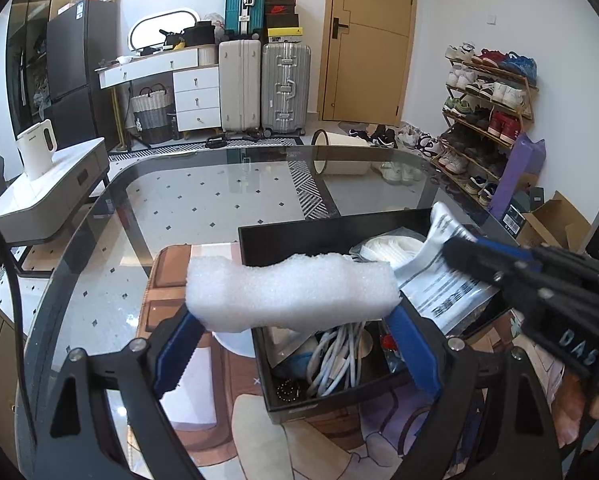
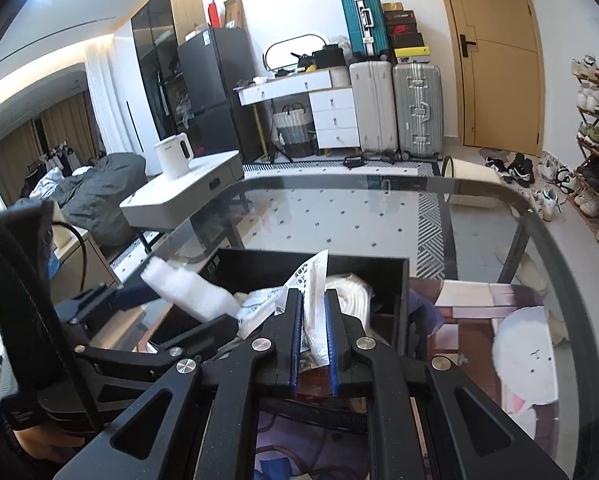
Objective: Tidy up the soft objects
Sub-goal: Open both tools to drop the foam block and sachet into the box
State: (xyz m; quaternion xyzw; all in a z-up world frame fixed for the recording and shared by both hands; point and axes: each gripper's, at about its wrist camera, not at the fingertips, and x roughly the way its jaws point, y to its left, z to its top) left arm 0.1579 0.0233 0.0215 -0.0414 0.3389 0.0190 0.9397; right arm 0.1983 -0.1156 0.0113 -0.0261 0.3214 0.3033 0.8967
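Observation:
My left gripper (image 1: 293, 304) is shut on a white foam block (image 1: 291, 290), held across the near left corner of an open black box (image 1: 319, 234) on the glass table; the block also shows in the right wrist view (image 2: 191, 286). My right gripper (image 2: 314, 300) is shut on a white printed plastic pouch (image 2: 313, 280), held over the box; the pouch also shows in the left wrist view (image 1: 443, 284). The right gripper (image 1: 467, 254) enters the left wrist view from the right. Inside the box lie a white cable bundle (image 1: 335, 354) and a white folded item (image 1: 391, 250).
The glass table (image 1: 219, 184) has a rounded dark rim. Below it are a patterned rug (image 2: 511, 344) and tiled floor. A white side table with a kettle (image 1: 37, 152) stands left. Suitcases (image 1: 263, 84), a wooden door and a shoe rack (image 1: 487, 116) are beyond.

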